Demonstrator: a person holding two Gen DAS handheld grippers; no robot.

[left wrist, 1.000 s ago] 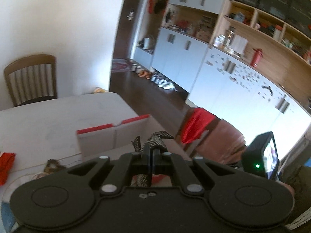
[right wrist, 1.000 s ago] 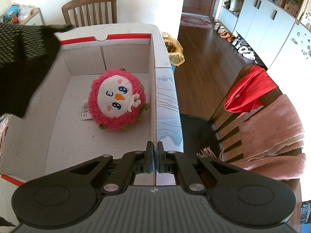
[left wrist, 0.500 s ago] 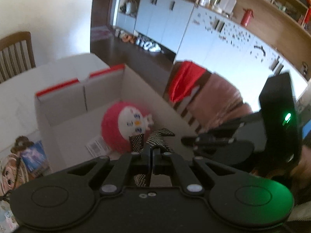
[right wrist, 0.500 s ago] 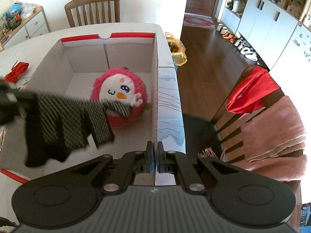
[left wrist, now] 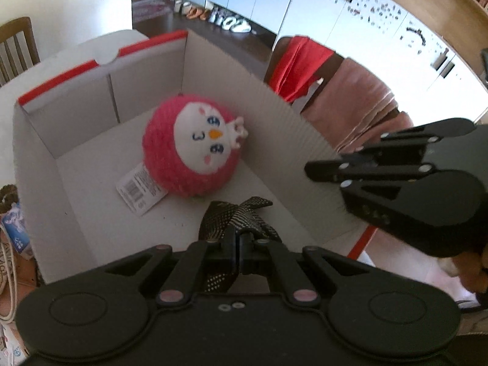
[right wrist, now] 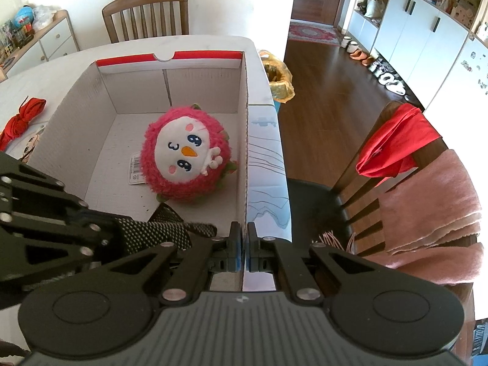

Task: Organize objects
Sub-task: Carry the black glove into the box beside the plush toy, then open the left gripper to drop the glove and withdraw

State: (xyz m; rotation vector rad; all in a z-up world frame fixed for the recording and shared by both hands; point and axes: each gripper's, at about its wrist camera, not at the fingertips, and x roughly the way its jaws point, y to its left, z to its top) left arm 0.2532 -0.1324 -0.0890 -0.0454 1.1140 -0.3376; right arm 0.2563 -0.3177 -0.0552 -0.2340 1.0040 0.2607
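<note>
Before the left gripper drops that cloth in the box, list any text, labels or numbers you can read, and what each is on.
None is legible.
White hang tag on the pink plush toy: barcode and fine print, too small.
Illustrated packets left of the box: lettering blurred.
Cabinet doors: small dark marks, unreadable.
The patterned cloth in the left gripper shows no text.

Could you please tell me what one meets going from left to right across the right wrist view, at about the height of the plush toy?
red cloth bundle → cardboard box left wall → pink plush toy → table edge → red garment on the chair back
</note>
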